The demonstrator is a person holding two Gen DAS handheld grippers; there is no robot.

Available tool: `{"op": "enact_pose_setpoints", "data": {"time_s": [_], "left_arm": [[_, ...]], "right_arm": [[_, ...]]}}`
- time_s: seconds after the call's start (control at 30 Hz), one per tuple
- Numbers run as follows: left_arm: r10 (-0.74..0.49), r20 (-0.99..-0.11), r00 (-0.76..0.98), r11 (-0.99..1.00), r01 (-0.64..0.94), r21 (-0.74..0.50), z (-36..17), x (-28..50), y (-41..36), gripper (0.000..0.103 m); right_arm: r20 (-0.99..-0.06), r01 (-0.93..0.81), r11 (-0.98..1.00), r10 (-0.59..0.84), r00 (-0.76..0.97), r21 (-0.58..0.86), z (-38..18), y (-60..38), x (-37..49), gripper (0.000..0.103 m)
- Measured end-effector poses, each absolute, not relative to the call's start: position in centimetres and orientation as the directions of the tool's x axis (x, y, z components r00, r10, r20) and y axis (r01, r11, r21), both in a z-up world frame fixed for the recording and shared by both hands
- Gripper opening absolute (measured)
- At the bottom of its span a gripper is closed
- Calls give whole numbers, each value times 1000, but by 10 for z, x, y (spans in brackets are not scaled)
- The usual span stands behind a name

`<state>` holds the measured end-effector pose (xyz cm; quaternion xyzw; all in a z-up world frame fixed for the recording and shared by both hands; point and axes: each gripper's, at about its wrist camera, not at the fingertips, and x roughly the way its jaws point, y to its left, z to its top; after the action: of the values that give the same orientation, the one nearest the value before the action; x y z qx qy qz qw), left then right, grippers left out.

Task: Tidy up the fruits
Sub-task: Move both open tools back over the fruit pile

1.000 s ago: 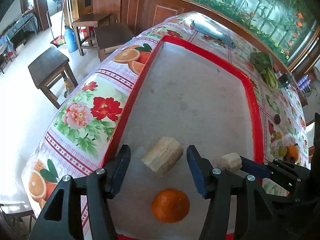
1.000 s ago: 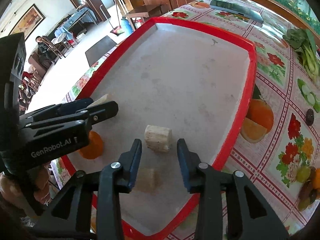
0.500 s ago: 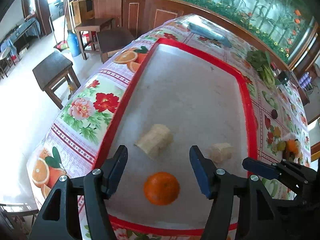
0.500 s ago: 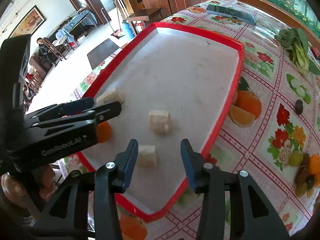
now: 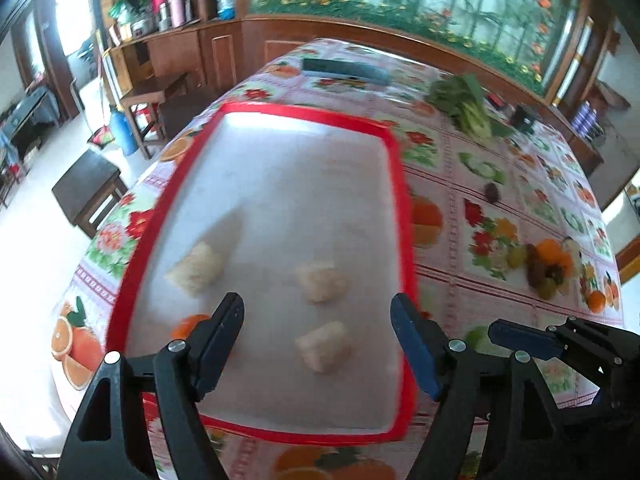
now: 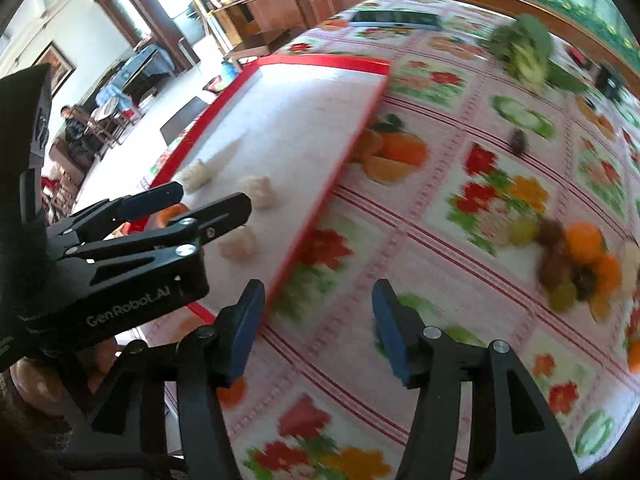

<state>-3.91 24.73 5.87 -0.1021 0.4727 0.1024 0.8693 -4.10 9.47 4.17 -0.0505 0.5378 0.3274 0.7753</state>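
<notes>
A red-rimmed tray (image 5: 402,216) holds three pale fruit chunks (image 5: 322,281) and an orange (image 5: 186,326) at its near left. My left gripper (image 5: 318,338) hangs open above the tray's near end, nothing between its fingers. In the right wrist view the tray (image 6: 348,160) lies to the left, and my right gripper (image 6: 318,328) stands open over the flowered tablecloth, empty. A pile of loose fruits (image 6: 576,260) with oranges, green and dark pieces sits at the right. The same pile (image 5: 548,268) shows in the left wrist view.
Leafy greens (image 5: 464,104) and a dark flat device (image 5: 344,70) lie at the table's far end. A small dark fruit (image 6: 520,142) sits alone on the cloth. Wooden stools (image 5: 88,188) stand on the floor to the left. A person sits far off (image 6: 74,128).
Both grippers have pulled back and up from the tray and swung right. The right gripper has left the tray and is now over the cloth near the fruit pile. Both stayed open.
</notes>
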Motion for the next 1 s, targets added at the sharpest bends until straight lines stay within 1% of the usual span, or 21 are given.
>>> {"op": "enact_pose_setpoints", "data": {"time_s": [0.13, 0.3, 0.43, 0.53, 0.7, 0.83, 1.0], "left_arm": [[70, -845, 530, 972, -226, -62, 60, -32, 217, 77], [32, -853, 521, 987, -150, -55, 59, -21, 172, 77], [-3, -863, 505, 997, -69, -43, 56, -12, 134, 77], [-26, -874, 485, 999, -13, -37, 51, -4, 106, 77], [-77, -891, 447, 997, 55, -59, 39, 11, 67, 77], [-84, -896, 435, 996, 67, -61, 33, 23, 51, 77], [-97, -903, 418, 995, 51, -83, 23, 41, 39, 77]], "right_arm": [[-866, -503, 816, 445, 229, 286, 41, 57, -39, 64], [-862, -419, 859, 429, 272, 295, 43, 5, -39, 65], [-854, -344, 889, 414, 315, 304, 44, -41, -36, 72], [-853, -275, 910, 393, 343, 309, 43, -83, -36, 73], [-861, -159, 939, 343, 375, 305, 34, -144, -35, 73], [-864, -93, 946, 323, 386, 312, 27, -181, -38, 72], [-861, -38, 937, 334, 383, 346, 18, -209, -39, 72]]}}
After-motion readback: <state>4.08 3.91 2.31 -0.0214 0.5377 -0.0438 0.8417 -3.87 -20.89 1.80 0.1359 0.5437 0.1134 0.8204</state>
